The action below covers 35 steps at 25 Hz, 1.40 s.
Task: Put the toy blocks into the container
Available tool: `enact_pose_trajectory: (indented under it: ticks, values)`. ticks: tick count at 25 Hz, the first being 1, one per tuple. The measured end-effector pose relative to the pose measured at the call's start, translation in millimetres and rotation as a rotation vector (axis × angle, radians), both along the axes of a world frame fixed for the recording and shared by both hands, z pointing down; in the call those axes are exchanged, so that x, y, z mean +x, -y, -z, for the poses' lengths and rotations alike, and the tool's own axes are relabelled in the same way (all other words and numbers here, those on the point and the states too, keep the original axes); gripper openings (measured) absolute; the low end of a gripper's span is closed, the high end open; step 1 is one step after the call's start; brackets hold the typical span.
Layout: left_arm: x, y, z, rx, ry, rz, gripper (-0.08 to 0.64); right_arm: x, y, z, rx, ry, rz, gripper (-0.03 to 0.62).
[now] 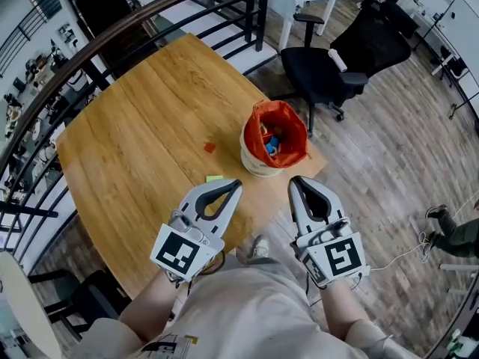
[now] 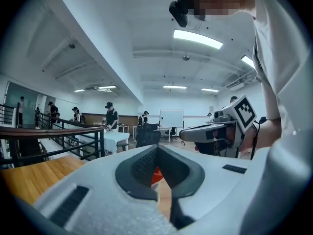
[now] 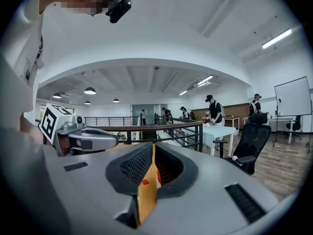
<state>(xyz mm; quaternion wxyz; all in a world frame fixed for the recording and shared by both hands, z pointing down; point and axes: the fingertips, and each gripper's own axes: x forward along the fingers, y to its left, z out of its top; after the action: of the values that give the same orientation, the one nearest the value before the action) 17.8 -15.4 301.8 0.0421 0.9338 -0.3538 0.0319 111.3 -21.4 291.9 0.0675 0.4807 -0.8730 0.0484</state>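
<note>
A white container lined with an orange bag stands near the right edge of the wooden table, with several coloured blocks inside. On the tabletop a small red block lies left of the container, and a yellow-green block rests nearer me. My left gripper hovers just right of the yellow-green block, jaws shut and empty. My right gripper hangs off the table's near corner, below the container, also shut with nothing held. In the right gripper view the red block shows through the slit of the right gripper.
A black office chair stands on the wood floor beyond the container. A dark metal railing curves round the table's far and left sides. My shoe shows below the table edge. People work at distant tables.
</note>
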Motion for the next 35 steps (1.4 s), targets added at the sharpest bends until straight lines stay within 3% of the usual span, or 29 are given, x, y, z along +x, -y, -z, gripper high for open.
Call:
enact_pose_trajectory:
  ticks: [12, 27, 35]
  values:
    - [-0.7, -20.2, 3.6, 0.039, -0.005, 0.027, 0.012, -0.9, -19.2, 0.2, 0.006, 0.023, 0.024, 0.031]
    - [0.6, -22.0, 2.1, 0.0, 0.001, 0.023, 0.012, 3.1, -20.2, 0.5, 0.0, 0.005, 0.033, 0.031]
    - [-20.7, -17.6, 6.6, -0.037, -0.004, 0.098, 0.012, -14.7, -16.9, 6.8, 0.026, -0.021, 0.094, 0.032]
